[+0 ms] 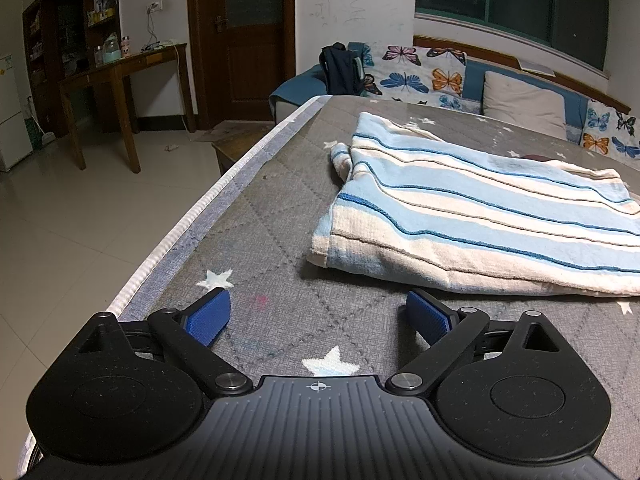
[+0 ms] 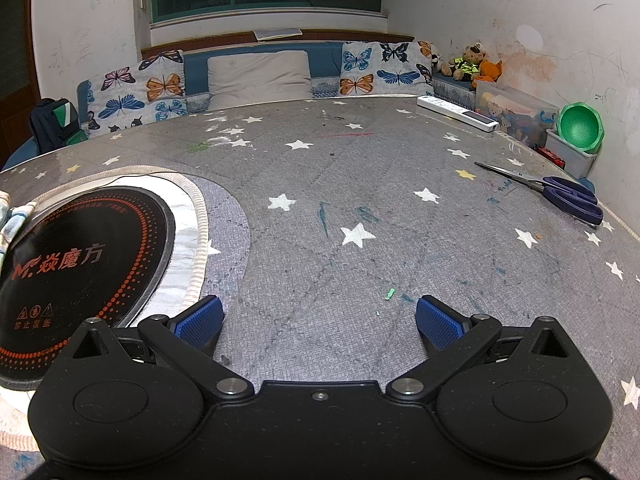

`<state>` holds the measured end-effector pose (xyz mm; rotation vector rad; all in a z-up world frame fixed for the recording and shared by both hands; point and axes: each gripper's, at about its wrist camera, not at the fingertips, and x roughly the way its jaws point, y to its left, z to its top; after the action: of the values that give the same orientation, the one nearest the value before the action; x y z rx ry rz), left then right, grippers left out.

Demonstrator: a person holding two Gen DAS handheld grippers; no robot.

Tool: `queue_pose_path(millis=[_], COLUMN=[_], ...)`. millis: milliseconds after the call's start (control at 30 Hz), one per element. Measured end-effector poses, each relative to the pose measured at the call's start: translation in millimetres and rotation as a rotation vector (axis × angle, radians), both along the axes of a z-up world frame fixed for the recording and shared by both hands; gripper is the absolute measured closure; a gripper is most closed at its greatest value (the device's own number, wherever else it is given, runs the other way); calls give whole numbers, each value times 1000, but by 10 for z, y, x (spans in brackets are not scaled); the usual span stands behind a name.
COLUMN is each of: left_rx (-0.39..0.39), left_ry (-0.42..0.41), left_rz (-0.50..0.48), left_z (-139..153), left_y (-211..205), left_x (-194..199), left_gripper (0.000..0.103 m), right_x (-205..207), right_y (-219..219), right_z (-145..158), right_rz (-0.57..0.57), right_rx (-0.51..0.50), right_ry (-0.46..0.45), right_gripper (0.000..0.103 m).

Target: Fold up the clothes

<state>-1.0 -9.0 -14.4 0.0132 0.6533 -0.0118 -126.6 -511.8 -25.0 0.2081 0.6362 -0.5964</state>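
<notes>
A folded cloth with white and light-blue stripes [image 1: 480,216] lies on the grey star-patterned table cover [image 1: 280,240], ahead and to the right of my left gripper [image 1: 320,312]. That gripper is open, its blue pads [image 1: 210,318] spread wide over bare cover, a short way from the cloth's near edge. My right gripper [image 2: 320,320] is also open above bare star cover [image 2: 360,200] with nothing between its pads. A small bit of the same cloth [image 2: 12,216] peeks in at the far left of the right wrist view.
A black round induction plate [image 2: 80,272] sits in the table at the left of the right gripper. Blue-handled scissors [image 2: 560,192] and a white power strip [image 2: 456,114] lie at the far right. The table's left edge [image 1: 192,220] drops to tiled floor. A sofa with butterfly cushions [image 2: 160,88] stands behind.
</notes>
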Motion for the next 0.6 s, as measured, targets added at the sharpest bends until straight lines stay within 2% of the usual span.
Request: queue_pose_path(millis=[600], left_rx=[2], left_ry=[2], left_rz=[1], left_z=[-9], left_y=[5], left_x=[5], left_gripper=[6], right_x=[3], right_y=[5], right_z=[0], right_rz=[0], right_rx=[0], right_ry=[0], right_gripper=[0])
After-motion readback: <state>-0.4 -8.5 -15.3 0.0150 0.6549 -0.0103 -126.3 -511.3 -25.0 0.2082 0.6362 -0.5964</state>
